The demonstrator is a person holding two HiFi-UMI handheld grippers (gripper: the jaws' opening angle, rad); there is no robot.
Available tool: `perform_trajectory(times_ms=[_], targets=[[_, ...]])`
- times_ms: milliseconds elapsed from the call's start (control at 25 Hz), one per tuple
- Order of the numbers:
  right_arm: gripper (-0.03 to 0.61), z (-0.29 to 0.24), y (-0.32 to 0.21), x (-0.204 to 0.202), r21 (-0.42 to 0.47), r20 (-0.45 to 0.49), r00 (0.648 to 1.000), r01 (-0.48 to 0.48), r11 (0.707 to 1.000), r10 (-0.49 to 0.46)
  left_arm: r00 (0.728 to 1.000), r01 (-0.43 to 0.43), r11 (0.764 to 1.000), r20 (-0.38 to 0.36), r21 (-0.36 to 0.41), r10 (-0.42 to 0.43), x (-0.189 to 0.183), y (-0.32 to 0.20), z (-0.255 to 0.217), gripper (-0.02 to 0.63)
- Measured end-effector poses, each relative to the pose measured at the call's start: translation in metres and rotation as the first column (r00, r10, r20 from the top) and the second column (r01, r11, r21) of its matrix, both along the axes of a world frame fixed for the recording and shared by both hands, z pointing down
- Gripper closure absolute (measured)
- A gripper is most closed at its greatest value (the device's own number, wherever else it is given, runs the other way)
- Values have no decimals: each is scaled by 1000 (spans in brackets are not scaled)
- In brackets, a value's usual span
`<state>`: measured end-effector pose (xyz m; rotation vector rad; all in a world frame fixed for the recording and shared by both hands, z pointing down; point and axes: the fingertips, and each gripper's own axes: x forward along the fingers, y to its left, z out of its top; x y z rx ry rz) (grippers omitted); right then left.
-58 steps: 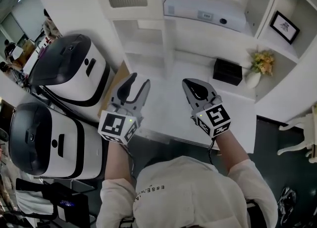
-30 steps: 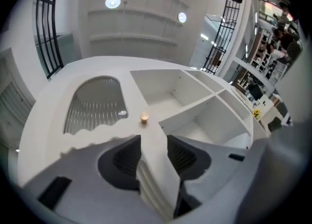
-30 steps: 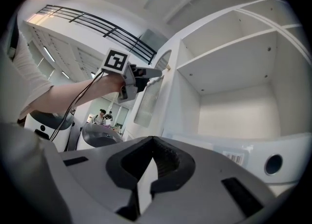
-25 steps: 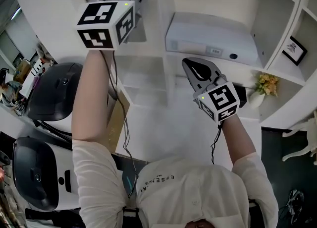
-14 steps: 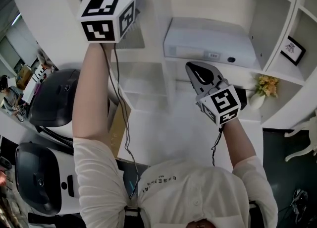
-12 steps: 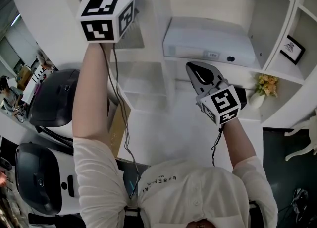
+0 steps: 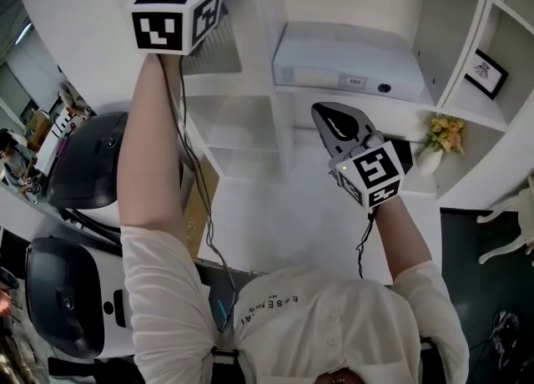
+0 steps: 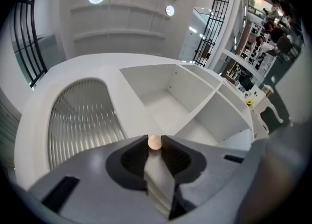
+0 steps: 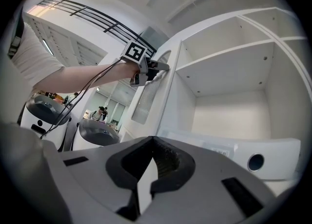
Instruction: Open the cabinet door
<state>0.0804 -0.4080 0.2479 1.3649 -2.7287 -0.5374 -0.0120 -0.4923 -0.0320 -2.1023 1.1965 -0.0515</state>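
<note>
The cabinet door (image 8: 130,116) is a white frame around a ribbed glass pane (image 8: 83,121), set left of the open white shelves; the head view shows its pane (image 7: 219,50) at the top. A small pale round knob (image 8: 154,141) sticks out of the door's edge. My left gripper (image 8: 154,145) is raised to it, its jaws closing with the knob between the tips, which touch it on both sides. From the right gripper view, the left gripper (image 9: 162,66) sits at the door's edge. My right gripper (image 7: 332,121) hangs shut and empty before the shelves.
A white box-shaped device (image 7: 346,61) lies on a shelf. A flower vase (image 7: 442,136), a framed picture (image 7: 482,73) and a black box (image 7: 402,150) stand at the right. Two white-and-black machines (image 7: 88,157) (image 7: 58,307) stand at the left. A white desk top (image 7: 275,224) lies below.
My left arm has risen from desk height to the door's edge. Over the last second it barely shifted. The right gripper has stayed in place, shut.
</note>
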Motion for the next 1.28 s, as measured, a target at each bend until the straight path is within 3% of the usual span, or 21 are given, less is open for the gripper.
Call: perform_trajectory(times_ms=[440, 720, 960, 1280], targets=[[565, 10, 28, -9, -13, -14, 1000, 11, 1000, -11, 997, -77, 995, -6, -64, 77, -21, 45, 1, 529], [565, 15, 45, -31, -9, -44, 998, 52, 999, -52, 987, -162, 981, -16, -107, 161, -41, 84, 0, 529], [565, 17, 52, -58, -13, -50, 993, 107, 994, -107, 982, -187, 976, -26, -113, 185, -67, 110, 1, 532], [565, 24, 61, -87, -20, -52, 985, 166, 986, -167, 968, -243, 962, -88, -127, 234, -103, 141, -1, 537]])
